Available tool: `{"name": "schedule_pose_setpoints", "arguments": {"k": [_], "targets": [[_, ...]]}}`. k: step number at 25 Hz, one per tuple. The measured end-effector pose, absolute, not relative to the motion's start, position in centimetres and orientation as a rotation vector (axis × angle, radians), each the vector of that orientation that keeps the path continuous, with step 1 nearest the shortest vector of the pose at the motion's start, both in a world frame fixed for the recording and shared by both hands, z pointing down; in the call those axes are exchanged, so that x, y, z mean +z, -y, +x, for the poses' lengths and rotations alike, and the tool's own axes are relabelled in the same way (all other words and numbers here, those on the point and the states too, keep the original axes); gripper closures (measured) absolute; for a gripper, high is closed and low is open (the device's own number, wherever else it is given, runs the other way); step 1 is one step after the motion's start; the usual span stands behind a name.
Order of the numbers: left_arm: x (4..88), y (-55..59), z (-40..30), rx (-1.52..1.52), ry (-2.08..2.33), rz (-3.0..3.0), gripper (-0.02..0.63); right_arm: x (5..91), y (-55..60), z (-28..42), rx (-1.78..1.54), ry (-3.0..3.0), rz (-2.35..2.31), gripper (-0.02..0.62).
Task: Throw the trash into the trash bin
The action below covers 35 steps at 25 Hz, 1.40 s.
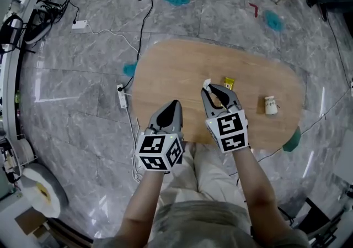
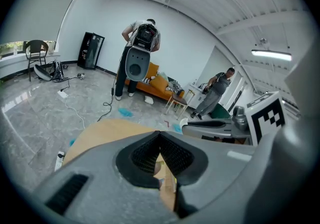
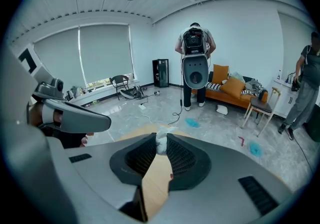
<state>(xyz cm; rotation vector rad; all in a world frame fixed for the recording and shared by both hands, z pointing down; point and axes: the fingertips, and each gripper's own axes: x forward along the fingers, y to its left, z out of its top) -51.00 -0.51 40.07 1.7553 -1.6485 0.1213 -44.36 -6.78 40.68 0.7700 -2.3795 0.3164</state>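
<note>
Two grippers hang over the near edge of the wooden table (image 1: 165, 75), and only one has anything in it. The right gripper (image 1: 208, 88) is closed on a crumpled white scrap (image 3: 161, 144), pinched at the very tips of its jaws, with most of the scrap sticking out beyond them. The left gripper (image 1: 175, 103) has its jaws brought together and nothing is caught between them. A yellow wrapper (image 1: 228, 82) lies on the table just beyond the scrap at about 1 o'clock, and a small white bottle (image 1: 270, 105) stands well off at 3 o'clock. So shallow a grip is the main risk: a quick swing towards the bin could probably shake the scrap loose onto the floor. No bin shows for certain. A dark green shape (image 1: 292, 140) under the table's edge at 4 o'clock may be one, so aiming there could be a mistake. A power strip (image 1: 122, 96) with trailing cables at 9 o'clock could catch a foot. No writing can be read: the marker cubes carry only black-and-white squares, and the wrapper's print is too small.
</note>
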Motion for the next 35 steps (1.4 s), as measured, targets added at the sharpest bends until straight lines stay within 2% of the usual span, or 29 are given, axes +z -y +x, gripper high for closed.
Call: {"name": "schedule_pose_setpoints", "arguments": {"k": [18,35], "targets": [[30.2,-2.0,-45.8,0.148,1.590,1.898,0.606,30.3,1.6,-39.7,0.302,2.423,0.821,0.531],[25.4,-5.2,-41.7,0.220,1.548,2.015,0.606,24.7,-1.8,-34.7,0.280,2.446,0.881,0.531]]}}
